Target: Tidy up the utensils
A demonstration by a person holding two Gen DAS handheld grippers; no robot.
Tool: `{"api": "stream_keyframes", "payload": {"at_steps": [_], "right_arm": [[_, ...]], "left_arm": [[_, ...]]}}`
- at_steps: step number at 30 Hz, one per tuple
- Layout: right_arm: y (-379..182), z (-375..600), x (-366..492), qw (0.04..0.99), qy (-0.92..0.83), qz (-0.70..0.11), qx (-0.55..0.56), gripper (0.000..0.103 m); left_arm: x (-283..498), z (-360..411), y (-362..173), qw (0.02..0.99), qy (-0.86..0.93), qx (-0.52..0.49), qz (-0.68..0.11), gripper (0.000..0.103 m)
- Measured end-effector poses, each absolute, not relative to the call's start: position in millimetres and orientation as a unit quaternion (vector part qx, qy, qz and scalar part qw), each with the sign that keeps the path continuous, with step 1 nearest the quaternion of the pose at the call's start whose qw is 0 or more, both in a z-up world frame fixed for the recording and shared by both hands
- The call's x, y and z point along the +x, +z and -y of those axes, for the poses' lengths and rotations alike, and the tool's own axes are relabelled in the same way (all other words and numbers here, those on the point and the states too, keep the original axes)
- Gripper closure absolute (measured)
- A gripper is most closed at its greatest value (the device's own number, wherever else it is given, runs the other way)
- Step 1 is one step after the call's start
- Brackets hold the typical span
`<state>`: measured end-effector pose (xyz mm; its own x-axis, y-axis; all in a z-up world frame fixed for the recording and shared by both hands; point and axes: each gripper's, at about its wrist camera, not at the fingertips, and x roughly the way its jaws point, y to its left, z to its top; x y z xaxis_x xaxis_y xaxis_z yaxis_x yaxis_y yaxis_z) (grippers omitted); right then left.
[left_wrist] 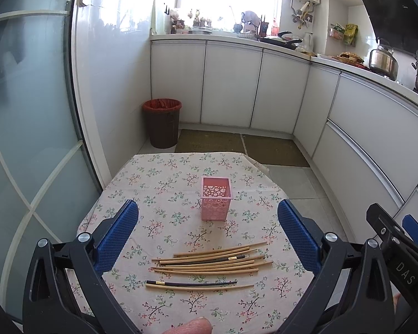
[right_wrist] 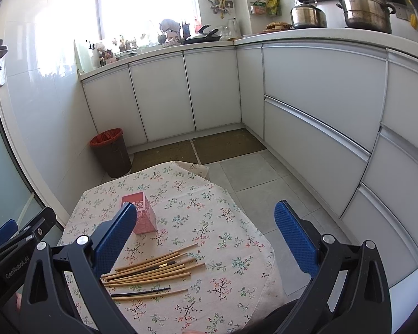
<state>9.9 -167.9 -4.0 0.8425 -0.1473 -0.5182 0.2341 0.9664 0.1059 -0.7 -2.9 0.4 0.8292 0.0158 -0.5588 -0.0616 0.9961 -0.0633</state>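
A pink perforated holder (left_wrist: pixel 216 201) (right_wrist: pixel 142 216) stands upright and looks empty on a small table with a floral cloth (left_wrist: pixel 164 183) (right_wrist: pixel 209 211). In front of it lies a loose pile of several bamboo chopsticks (left_wrist: pixel 209 263) (right_wrist: pixel 153 270) with a dark one among them. A separate dark chopstick and a bamboo one (left_wrist: pixel 197 284) (right_wrist: pixel 147 293) lie nearer to me. My left gripper (left_wrist: pixel 207 231) hangs open above the pile, holding nothing. My right gripper (right_wrist: pixel 206 233) is open too, to the right of the chopsticks, over the cloth.
A brown bin with a red liner (left_wrist: pixel 162 123) (right_wrist: pixel 111 153) stands on the floor beyond the table. White cabinets (left_wrist: pixel 231 89) (right_wrist: pixel 315 89) run along the back and right, with pots (right_wrist: pixel 362 5) on the counter. A glass door (left_wrist: pixel 22 139) is on the left.
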Motion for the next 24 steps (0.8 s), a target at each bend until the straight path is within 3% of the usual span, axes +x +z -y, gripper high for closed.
{"api": "stream_keyframes", "payload": {"at_steps": [24], "right_arm": [[-12.9,166.3,14.1,0.952,-0.098,-0.276,0.084,0.007]], "left_arm": [[4.3,0.2,-6.8,0.951,0.022,-0.044,-0.306,0.007]]}}
